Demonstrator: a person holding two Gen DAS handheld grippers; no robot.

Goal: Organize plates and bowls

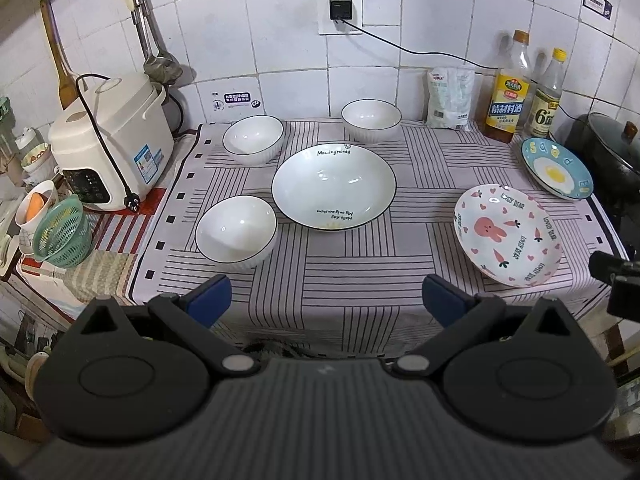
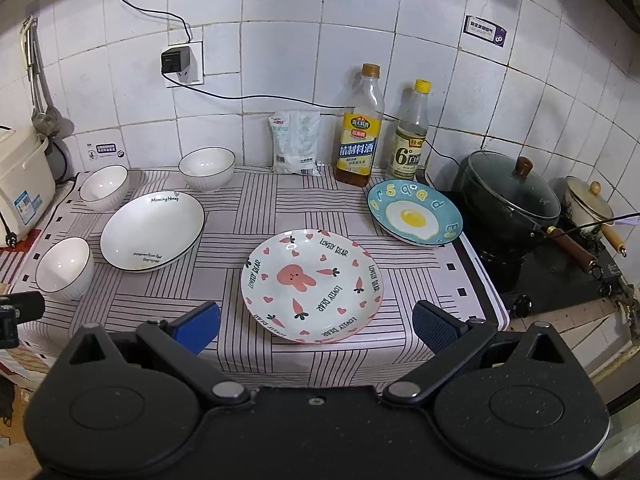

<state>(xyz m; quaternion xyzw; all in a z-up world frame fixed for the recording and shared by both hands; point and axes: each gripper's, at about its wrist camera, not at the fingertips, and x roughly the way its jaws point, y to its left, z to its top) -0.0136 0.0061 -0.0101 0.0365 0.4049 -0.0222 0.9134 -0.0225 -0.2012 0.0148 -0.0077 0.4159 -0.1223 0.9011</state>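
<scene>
Left wrist view: kitchen counter w/ striped cloth [image 1: 344, 264], white tiled wall behind. Dishes lie spread out, none stacked, so sorting looks not yet begun. Centre: large white plate w/ black rim [image 1: 334, 186], lettering on it. Three ribbed white bowls sit around it: near-left bowl [image 1: 236, 232] just beside the plate's left edge, far-left bowl [image 1: 253, 139], far bowl [image 1: 371, 118] by the wall. Right side: pink bunny plate [image 1: 508, 236] near the front, blue fried-egg plate [image 1: 556, 168] further back, apart from it. Far left: white rice cooker [image 1: 112, 144], green plastic basket [image 1: 62, 232] in front of it. Far right by the wall: salt bag [image 1: 450, 98], cooking-wine bottle [image 1: 508, 88], vinegar bottle [image 1: 546, 94]. Left gripper [image 1: 326, 300] hangs at the counter's near edge, blue-padded fingers spread wide, nothing between them, touching nothing. It faces the big plate and bowls, prob. its share of the job.

Right wrist view: same counter seen from further right. Bunny plate [image 2: 312, 286] lies straight ahead, near; egg plate [image 2: 415, 214] behind it to the right, close to a black lidded pot [image 2: 510, 200] on the stove. Big white plate [image 2: 152, 232] and the three bowls sit far left. Right gripper [image 2: 316, 326] is spread wide too, empty; the bunny plate's near rim shows between the fingers, but contact can't be told. Likely 1st pick: bunny plate, to stack w/ the egg plate.
</scene>
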